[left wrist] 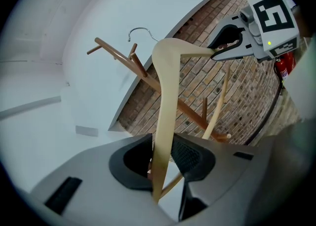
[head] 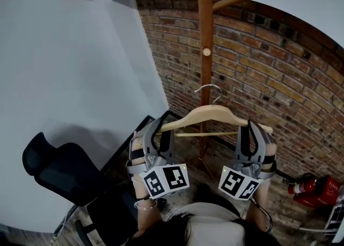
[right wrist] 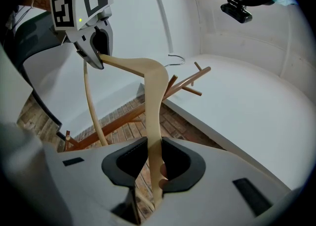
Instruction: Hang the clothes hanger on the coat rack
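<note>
1. My left gripper (head: pixel 155 132) has its jaws closed on one end of the wooden clothes hanger (head: pixel 215 115). In the left gripper view the pale arm of the hanger (left wrist: pixel 165 96) runs up between the two dark pads (left wrist: pixel 190 157), which sit against it on either side.
2. My right gripper (head: pixel 257 135) holds the other end the same way. In the right gripper view the hanger (right wrist: pixel 153 101) rises out of the narrow slot between that gripper's pads (right wrist: pixel 129 163).
3. Each gripper view also shows the other gripper at the far tip of the hanger: the right gripper (left wrist: pixel 237 42) from the left one, and the left gripper (right wrist: pixel 96 47) from the right one.
4. The hanger is up in the air between my two grippers, roughly level, with its thin crossbar (head: pixel 207 134) underneath and its metal hook (head: pixel 211 90) pointing up.
5. The coat rack (head: pixel 205 51) stands just behind the hanger, against the brick wall (head: pixel 269 73). In the head view the hook overlaps the rack's pole.
6. The hook rests on no peg. The upper peg (head: pixel 232 0) is well above it, and in both gripper views the hook (left wrist: pixel 140 31) (right wrist: pixel 175 61) sits clear of the rack's pegs (left wrist: pixel 111 51) (right wrist: pixel 190 79).
7. A black chair (head: pixel 59 167) is at my lower left, and a red fire extinguisher (head: pixel 312 187) lies on the floor at my right.
</note>
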Available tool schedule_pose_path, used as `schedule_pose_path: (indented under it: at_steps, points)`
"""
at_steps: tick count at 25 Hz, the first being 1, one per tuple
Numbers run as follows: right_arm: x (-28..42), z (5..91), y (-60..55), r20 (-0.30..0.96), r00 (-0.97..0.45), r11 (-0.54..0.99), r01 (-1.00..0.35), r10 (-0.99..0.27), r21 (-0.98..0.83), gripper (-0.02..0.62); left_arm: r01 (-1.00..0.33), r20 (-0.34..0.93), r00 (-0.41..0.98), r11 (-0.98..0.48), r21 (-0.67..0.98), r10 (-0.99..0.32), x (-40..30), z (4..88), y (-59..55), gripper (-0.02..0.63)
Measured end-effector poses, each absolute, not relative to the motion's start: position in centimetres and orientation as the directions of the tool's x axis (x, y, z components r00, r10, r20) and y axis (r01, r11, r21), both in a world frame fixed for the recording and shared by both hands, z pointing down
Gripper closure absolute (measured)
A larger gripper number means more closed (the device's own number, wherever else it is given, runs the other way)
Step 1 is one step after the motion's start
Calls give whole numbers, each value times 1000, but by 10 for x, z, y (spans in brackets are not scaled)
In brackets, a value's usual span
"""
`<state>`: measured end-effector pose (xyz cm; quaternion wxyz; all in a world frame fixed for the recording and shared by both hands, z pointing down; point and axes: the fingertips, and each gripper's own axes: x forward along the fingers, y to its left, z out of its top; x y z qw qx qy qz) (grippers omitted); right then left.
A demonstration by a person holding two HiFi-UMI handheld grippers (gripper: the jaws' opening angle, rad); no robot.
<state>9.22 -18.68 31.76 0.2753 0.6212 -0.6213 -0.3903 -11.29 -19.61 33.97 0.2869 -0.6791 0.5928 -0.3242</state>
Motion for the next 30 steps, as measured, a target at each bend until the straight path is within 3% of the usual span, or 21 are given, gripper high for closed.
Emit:
schedule_pose_path:
  at_steps: [30]
  points:
    - [89,297,-255,-160,-135,-55,-572,-978,819,491,-620,92,34,-94,-779,-995,-116,319,-252,491]
